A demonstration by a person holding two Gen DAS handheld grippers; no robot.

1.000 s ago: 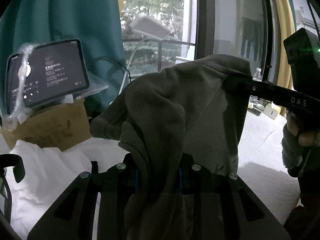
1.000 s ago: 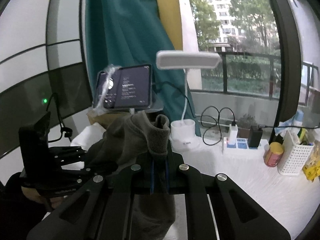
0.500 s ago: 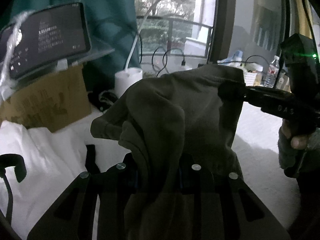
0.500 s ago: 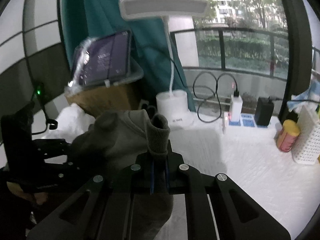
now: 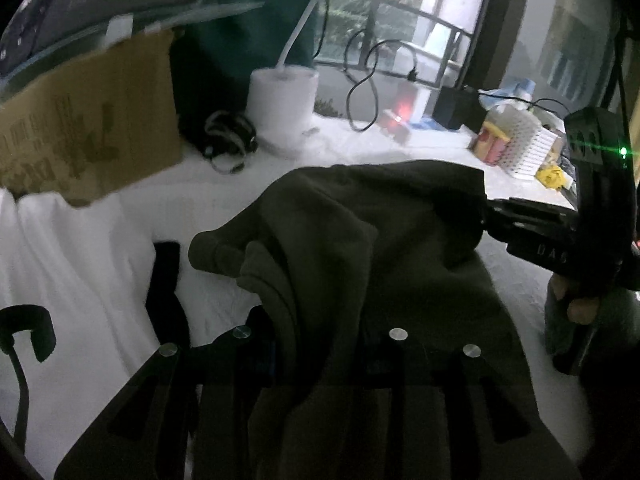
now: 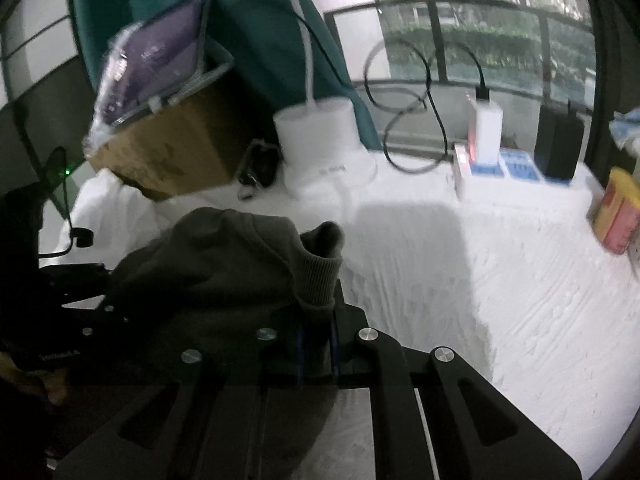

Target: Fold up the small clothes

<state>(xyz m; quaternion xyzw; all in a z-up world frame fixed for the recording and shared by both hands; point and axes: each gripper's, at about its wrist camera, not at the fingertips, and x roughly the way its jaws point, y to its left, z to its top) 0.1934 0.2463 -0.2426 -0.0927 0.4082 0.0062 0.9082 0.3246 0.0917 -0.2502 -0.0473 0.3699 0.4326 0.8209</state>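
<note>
Both grippers have tipped down since the earlier frames, lowering the olive-grey sweatshirt (image 5: pixel 360 248) from window height toward the white tablecloth (image 6: pixel 500 280), in front of the lamp base (image 6: pixel 320 132). Left gripper (image 5: pixel 320 344) and right gripper (image 6: pixel 318 352) each clamp a bunched, ribbed edge. Judging by its hanging, crumpled state, no fold is made yet.

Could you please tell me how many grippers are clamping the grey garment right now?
2: the left gripper and right gripper each pinch an edge of the grey garment.
</note>
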